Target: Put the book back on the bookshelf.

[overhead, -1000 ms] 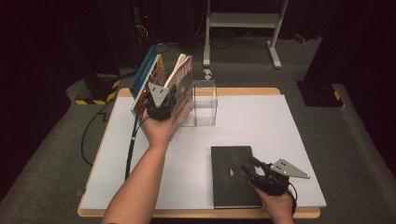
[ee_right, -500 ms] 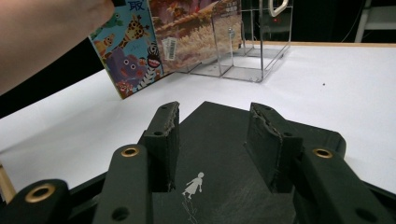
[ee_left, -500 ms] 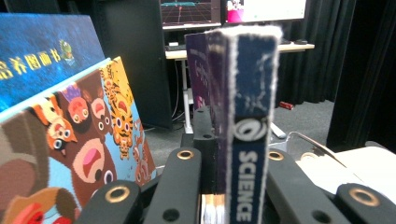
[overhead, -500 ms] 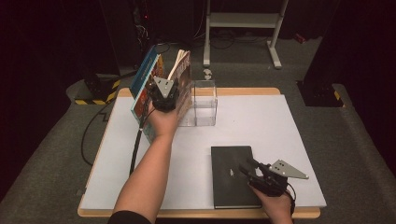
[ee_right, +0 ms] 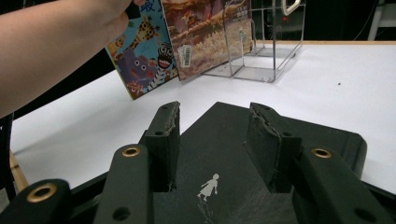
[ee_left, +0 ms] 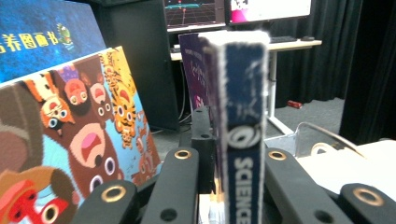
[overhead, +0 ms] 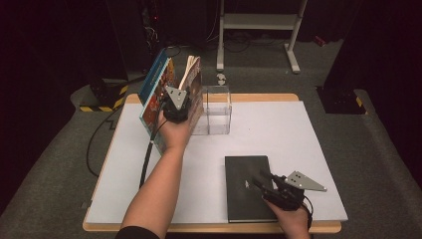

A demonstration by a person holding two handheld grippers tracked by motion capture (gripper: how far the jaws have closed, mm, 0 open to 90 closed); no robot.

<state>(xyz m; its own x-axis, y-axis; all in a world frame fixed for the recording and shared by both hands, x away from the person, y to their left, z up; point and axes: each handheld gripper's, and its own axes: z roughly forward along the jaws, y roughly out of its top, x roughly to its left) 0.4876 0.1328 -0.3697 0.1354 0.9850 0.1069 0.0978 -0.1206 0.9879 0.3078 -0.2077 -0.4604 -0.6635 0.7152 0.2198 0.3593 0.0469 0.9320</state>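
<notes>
While the left gripper (overhead: 175, 102) holds clamped on the blue "SCIENCE" book (ee_left: 240, 140), spine upright between its jaws, the hand has dropped slightly since a second ago and carried the book closer to the clear acrylic rack (overhead: 215, 107). The book sits in the jaws right beside the cartoon-animal picture book (ee_left: 70, 149), which leans just left of the tool; the rack is off to the tool's right. Judgement: this looks like the lowering phase of shelving the book into the row, so the next step is seating the bottom edge before letting go. The right gripper (overhead: 271, 185) hasn't moved: jaws half apart, hovering over the black book (ee_right: 219, 154) lying flat under it, nothing gripped. Risk: the leaning picture book could slide when nudged.
</notes>
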